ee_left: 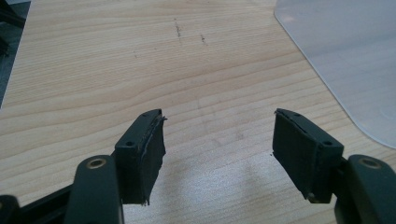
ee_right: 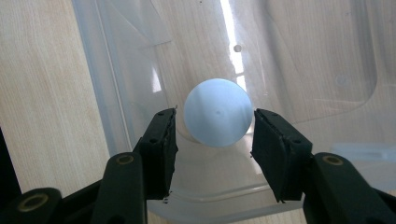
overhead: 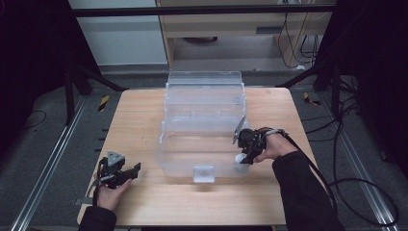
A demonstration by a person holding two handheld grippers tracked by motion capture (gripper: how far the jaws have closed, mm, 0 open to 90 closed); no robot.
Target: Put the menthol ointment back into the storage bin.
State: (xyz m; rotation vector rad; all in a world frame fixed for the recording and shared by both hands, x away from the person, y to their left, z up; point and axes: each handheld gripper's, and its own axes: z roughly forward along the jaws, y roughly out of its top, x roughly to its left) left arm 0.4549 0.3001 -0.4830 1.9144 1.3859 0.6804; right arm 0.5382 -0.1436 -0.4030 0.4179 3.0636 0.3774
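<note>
High view: we see a light wooden table (overhead: 144,202) carrying a large clear plastic box (overhead: 204,125) with its lid swung open toward the far edge and a small latch on the near wall. A person's two sleeved forearms reach in from the near side. Our right hand (overhead: 276,147) holds the right gripper (overhead: 243,156) at the box's near right corner, pointing down into it. In the right gripper view a pale, round white ball (ee_right: 218,113) sits between the two black jaws, over the clear bottom of the box near its rounded corner; the jaws stand on either side of the ball, right at its sides, though we cannot tell whether they press on it. The left gripper (overhead: 136,168) rests low over the table's near left part, well apart from the box. In the left gripper view its jaws stand wide apart with bare wood between them, and the box's frosted corner shows at upper right
</note>
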